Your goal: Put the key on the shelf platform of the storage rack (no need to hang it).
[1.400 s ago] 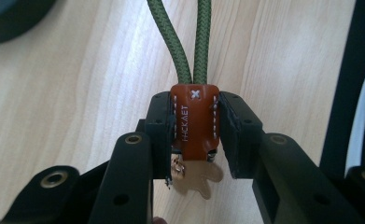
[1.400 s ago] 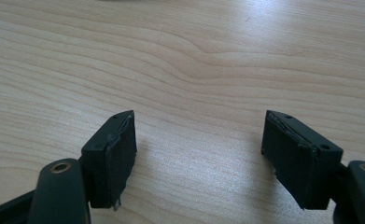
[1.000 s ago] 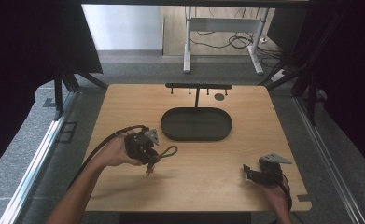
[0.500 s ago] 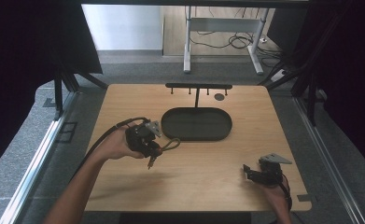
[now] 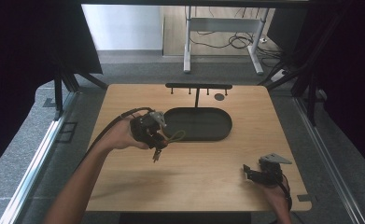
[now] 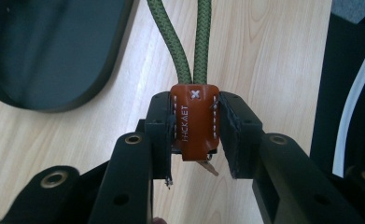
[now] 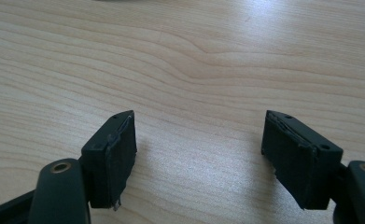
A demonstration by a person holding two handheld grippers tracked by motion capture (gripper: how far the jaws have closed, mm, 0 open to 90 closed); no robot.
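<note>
My left gripper hangs above the table's left half, just left of the dark oval tray. It is shut on a brown leather key fob, with one black pad on each side of the tab. The fob's green rope loop runs away from the jaws and reaches the tray's left rim as a green loop. A small metal key dangles under the gripper. My right gripper rests low at the table's front right, and its jaws stand open over bare wood.
A black bar rack with short pegs stands behind the tray, with a small dark disc beside it. The wooden table ends in edges on all sides, with grey floor around it.
My left gripper has risen and drifted right toward the tray, carrying the key fob with it. The right gripper has stayed put.
</note>
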